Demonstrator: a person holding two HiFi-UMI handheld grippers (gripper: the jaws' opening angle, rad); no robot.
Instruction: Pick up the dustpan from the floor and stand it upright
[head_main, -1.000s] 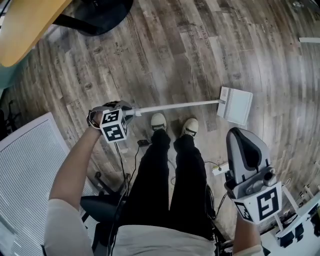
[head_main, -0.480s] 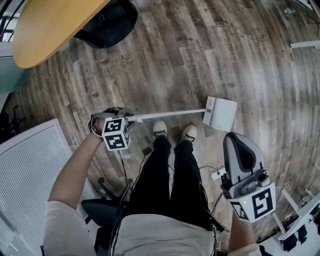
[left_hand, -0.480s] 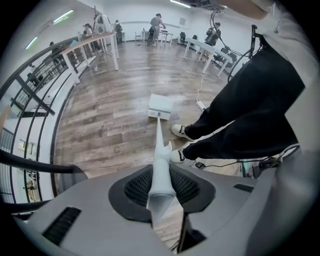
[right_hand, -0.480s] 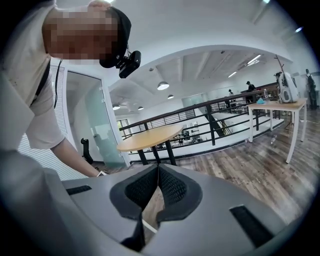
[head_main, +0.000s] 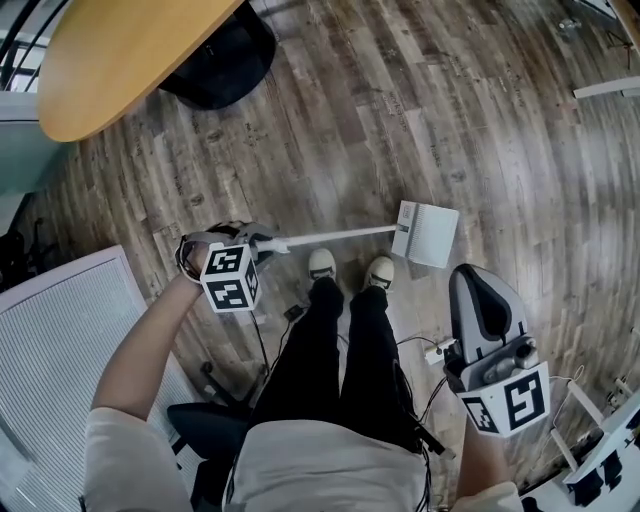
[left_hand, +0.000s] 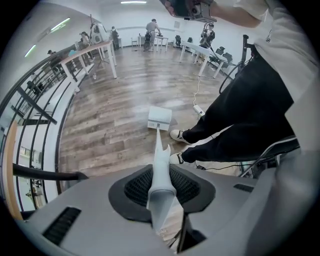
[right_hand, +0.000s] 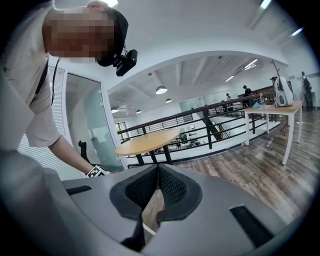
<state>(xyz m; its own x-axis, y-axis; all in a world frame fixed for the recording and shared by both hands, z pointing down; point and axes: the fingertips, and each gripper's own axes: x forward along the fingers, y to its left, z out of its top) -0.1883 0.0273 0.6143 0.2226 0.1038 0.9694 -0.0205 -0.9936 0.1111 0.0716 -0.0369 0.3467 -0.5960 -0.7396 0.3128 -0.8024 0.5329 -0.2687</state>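
The left gripper (left_hand: 161, 194) is clamped on the end of the dustpan (head_main: 428, 233) handle (head_main: 335, 235), with the pan beside the person's shoes (head_main: 378, 270). The right gripper (right_hand: 156, 172) has its jaws together, holding nothing.

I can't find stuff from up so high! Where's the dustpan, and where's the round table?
dustpan (head_main: 428, 234), head view, middle of its white pan.
round table (head_main: 120, 60), head view, bare yellow top.

No legible words, brands or numbers anywhere; only black-and-white square coded patterns, on the white cube (head_main: 228, 280) of the left gripper (head_main: 262, 239) and the matching cube (head_main: 507, 402) of the right gripper (head_main: 475, 276).
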